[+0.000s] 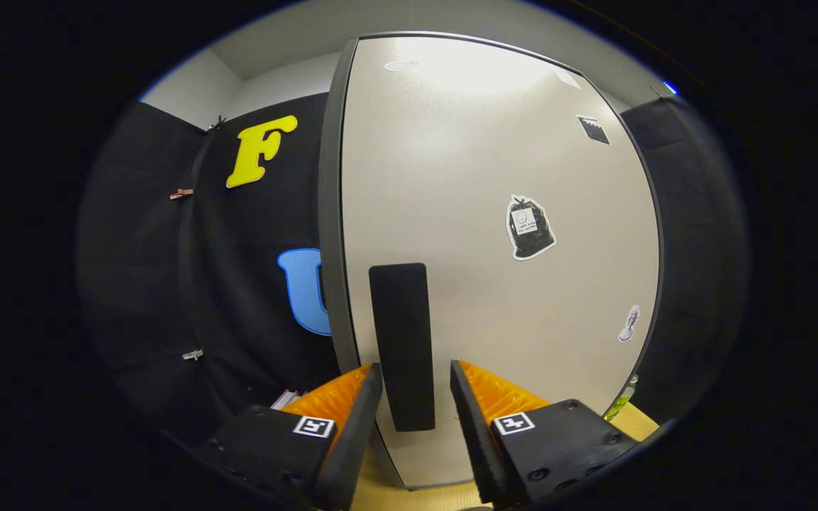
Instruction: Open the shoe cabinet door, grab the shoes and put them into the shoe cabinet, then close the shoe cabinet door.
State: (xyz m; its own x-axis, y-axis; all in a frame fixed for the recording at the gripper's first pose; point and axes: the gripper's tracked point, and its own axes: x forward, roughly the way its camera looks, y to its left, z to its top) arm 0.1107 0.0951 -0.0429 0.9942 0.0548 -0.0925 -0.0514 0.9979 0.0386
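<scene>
The booth has black cloth walls, and above them a pale wall and ceiling are seen. At the bottom, under the cabinet, a light wooden floor (409,497) shows in a narrow strip. Small clips (192,354) hang on the cloth at the left side.

The shoe cabinet door (494,213) stands upright directly ahead, a big pale panel with a dark frame along its left and right edges. Some stickers are on it: one like a black bag (530,228) in the right half, a small dark one (593,130) higher up, and a small pale one (630,323) lower near the right edge. The door looks closed, though I cannot tell it for sure.

The black handle (402,346), a long vertical bar, sits on the left part of the door. The gripper (416,376) has its fingers apart, one on each side of the handle's lower part, and I cannot tell if they touch it
</scene>
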